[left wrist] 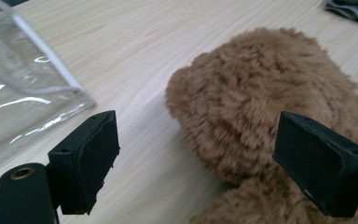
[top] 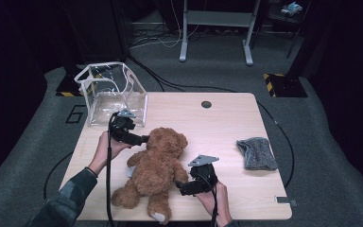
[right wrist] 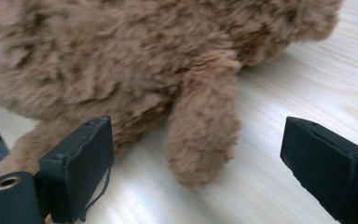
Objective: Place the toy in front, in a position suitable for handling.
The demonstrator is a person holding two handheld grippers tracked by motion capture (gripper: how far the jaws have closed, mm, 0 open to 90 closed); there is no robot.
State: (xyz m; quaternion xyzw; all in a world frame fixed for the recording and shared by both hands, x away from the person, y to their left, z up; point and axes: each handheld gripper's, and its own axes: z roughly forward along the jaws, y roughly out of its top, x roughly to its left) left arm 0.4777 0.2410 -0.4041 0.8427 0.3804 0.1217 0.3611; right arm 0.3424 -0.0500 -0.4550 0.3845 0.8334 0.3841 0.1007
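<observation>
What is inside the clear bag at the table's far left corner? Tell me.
Nothing can be made out inside the clear bag: through its walls only glare, creases and the table show. Its bottom corners are too glary to check.

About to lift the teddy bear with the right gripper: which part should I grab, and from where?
Take the teddy bear's arm, coming level from the bear's side. It sticks out narrow, already between the right gripper's open jaws; the body looks too wide.

The teddy bear [top: 156, 168] is lying in the middle of the table [top: 217, 123], blocking the way across. The clear bag [top: 111, 92] is filling the far left corner. Bare wood is lying open between the bear and the grey cloth [top: 257, 152].
</observation>
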